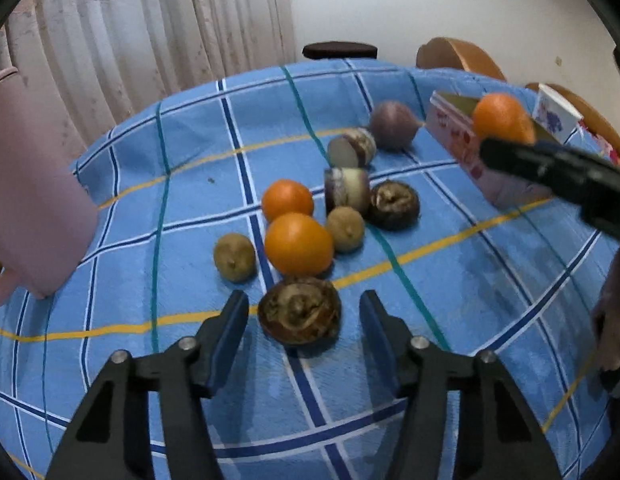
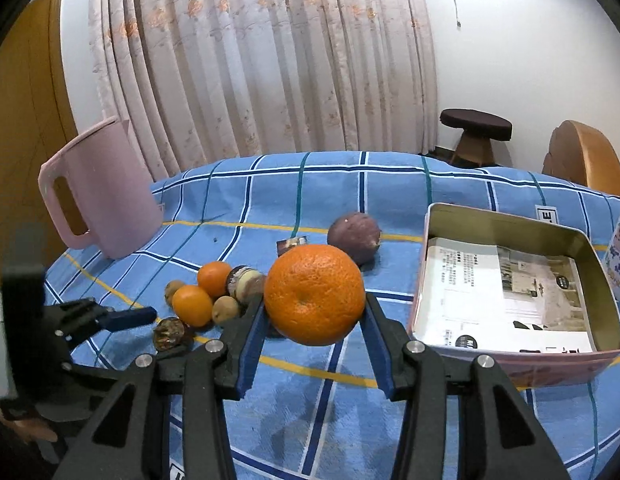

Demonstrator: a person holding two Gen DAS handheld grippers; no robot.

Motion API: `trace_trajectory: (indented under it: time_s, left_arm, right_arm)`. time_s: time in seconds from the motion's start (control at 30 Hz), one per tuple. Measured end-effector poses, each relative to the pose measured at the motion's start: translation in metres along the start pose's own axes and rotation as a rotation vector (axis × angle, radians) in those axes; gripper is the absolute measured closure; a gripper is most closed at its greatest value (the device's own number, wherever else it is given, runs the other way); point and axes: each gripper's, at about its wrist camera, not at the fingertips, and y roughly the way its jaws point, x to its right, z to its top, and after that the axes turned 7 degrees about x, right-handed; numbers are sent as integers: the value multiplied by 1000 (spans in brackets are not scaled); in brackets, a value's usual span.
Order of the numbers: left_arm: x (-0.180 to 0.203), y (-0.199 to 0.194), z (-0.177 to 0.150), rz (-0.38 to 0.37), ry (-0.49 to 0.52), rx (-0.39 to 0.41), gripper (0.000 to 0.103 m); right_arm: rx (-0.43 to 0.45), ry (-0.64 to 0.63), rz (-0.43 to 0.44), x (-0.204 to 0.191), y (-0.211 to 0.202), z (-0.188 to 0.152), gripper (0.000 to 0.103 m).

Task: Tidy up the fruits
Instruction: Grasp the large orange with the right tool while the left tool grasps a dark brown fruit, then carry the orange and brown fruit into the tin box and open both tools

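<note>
Two grips: right gripper (image 2: pixel 313 322) pinching orange (image 2: pixel 314 294), carry level over tin (image 2: pixel 505 220); left gripper (image 1: pixel 304 316) spread astride shell (image 1: pixel 298 311), centre before closing.

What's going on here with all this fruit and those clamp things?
A person is sorting fruit on a blue checked tablecloth with a hand-held gripper in each hand. The right gripper is clamped on a large orange and holds it off the table, next to an open tin box with only printed paper inside. The left gripper has its fingers on either side of a dark brown wrinkled fruit, not yet touching it. Other oranges and small fruits lie loose on the cloth.
</note>
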Motion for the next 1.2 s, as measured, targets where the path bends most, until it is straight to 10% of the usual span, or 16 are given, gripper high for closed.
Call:
trace_trajectory:
  time_s: [0.47, 0.73, 1.2]
  left_arm:
    - [-20, 2, -1, -71, -105, 22, 57]
    - [-14, -29, 10, -112, -141, 202, 57]
    - [115, -7, 86, -281, -25, 284, 57]
  right_arm:
    - [52, -17, -2, 0, -11, 3, 54]
    - [130, 44, -108, 61, -38, 15, 54]
    - [73, 165, -263, 171, -40, 10, 54]
